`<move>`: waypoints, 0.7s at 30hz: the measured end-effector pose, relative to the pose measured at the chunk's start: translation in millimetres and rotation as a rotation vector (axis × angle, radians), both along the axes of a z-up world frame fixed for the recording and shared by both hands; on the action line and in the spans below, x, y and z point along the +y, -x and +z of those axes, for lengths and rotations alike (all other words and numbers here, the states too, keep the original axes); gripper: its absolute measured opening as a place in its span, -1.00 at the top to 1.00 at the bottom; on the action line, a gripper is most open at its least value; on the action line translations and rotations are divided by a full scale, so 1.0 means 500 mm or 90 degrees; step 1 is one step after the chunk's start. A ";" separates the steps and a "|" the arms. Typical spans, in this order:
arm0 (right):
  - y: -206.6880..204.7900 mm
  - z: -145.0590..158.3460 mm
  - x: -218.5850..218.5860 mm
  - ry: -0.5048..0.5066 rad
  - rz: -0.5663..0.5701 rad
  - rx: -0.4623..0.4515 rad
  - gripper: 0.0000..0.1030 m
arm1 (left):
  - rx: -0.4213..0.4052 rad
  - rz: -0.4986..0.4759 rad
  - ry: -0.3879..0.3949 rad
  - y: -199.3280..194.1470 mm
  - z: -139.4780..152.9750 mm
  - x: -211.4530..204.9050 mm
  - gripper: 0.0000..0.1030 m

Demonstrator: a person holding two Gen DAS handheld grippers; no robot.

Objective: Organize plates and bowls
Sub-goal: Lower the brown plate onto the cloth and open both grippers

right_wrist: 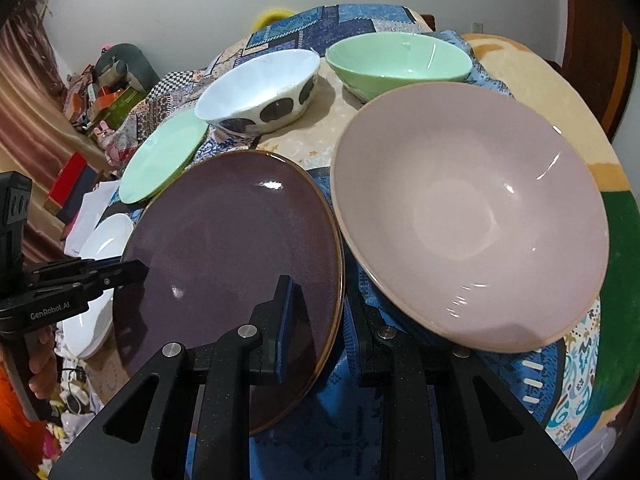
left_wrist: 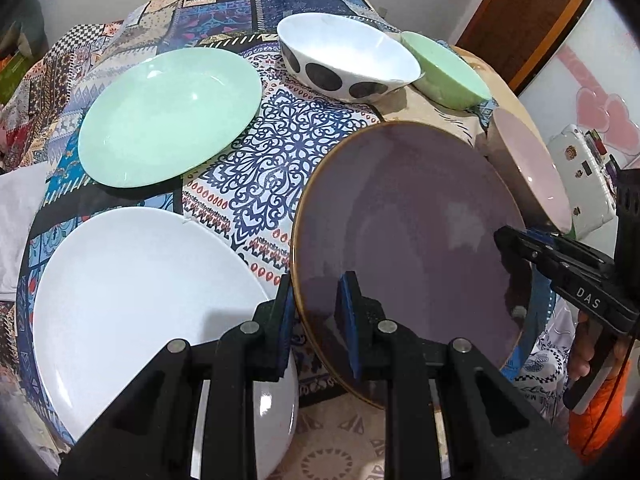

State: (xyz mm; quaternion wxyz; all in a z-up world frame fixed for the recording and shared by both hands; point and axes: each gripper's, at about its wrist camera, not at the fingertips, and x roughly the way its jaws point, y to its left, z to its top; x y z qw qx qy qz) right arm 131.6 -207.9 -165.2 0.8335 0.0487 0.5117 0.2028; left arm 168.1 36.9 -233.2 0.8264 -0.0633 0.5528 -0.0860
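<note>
The round purple glazed plate [left_wrist: 408, 240] is gripped at opposite rims by both claws, left claw [left_wrist: 316, 320] and right claw [right_wrist: 320, 320], and is best kept level.

My left gripper [left_wrist: 316, 320] covers the near rim of the purple plate [left_wrist: 408, 248], and my right gripper [right_wrist: 320, 328] hides its opposite edge. In the right wrist view that plate blocks most of the white plate [right_wrist: 100, 248] and part of the green plate [right_wrist: 160, 164]. The pink bowl [left_wrist: 532, 176] shows only as a sliver behind the purple plate in the left view. My fingers' lower pads sit under the rim, unseen.
</note>
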 end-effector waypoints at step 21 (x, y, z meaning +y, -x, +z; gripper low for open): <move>0.031 0.042 -0.014 0.019 0.005 -0.024 0.24 | -0.039 0.018 -0.022 0.021 0.032 0.002 0.44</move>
